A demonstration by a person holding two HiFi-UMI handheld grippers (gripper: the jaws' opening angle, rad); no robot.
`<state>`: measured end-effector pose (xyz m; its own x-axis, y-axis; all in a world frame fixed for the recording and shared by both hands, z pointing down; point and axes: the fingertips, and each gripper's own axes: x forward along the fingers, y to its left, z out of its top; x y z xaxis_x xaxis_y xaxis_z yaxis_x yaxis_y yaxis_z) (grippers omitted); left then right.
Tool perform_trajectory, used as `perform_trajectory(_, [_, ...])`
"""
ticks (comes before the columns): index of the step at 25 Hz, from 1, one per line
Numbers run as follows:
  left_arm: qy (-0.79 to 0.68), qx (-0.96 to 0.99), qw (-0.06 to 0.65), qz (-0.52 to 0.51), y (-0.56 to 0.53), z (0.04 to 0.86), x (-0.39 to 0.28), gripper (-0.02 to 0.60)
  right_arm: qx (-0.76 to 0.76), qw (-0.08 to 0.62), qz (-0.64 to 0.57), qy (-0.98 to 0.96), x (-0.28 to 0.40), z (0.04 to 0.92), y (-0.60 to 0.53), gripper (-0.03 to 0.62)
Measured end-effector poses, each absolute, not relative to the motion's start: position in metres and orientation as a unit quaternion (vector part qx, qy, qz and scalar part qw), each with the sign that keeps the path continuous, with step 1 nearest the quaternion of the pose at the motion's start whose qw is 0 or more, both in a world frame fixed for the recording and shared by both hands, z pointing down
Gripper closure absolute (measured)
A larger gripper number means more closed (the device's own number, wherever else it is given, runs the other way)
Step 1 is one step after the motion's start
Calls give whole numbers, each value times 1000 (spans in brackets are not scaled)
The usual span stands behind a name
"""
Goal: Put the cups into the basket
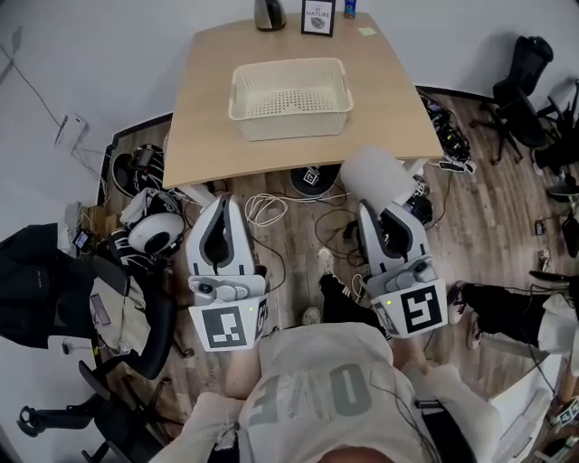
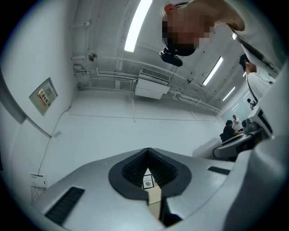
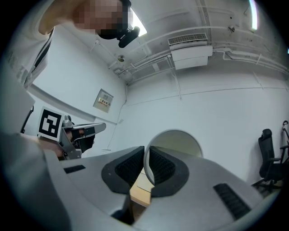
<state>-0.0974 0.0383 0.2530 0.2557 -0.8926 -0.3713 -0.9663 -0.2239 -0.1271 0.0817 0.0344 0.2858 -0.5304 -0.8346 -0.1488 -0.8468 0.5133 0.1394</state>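
Cup (image 1: 374,176): right gripper (image 3: 146,164) jaws are clamping its wall, left gripper (image 2: 148,173) jaws are sitting together; rim-only hold is risking a drop before basket (image 1: 289,124) at 12 o'clock.

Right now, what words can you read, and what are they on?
"NATURE": small black-framed white sign on the wooden table; the line above it is too small.
"OVE", upside down: person's beige shirt.
Framed wall notice: too blurred to read.
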Motion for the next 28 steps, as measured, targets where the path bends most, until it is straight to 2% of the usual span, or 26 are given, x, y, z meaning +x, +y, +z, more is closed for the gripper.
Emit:
perform_trajectory(17, [598, -772, 188, 110, -172, 217, -53, 577, -474, 38, 56, 878, 128, 289, -170, 563])
perform_trajectory(28, [598, -774, 183, 100, -244, 224, -63, 577, -465, 39, 55, 883, 113, 291, -246, 563])
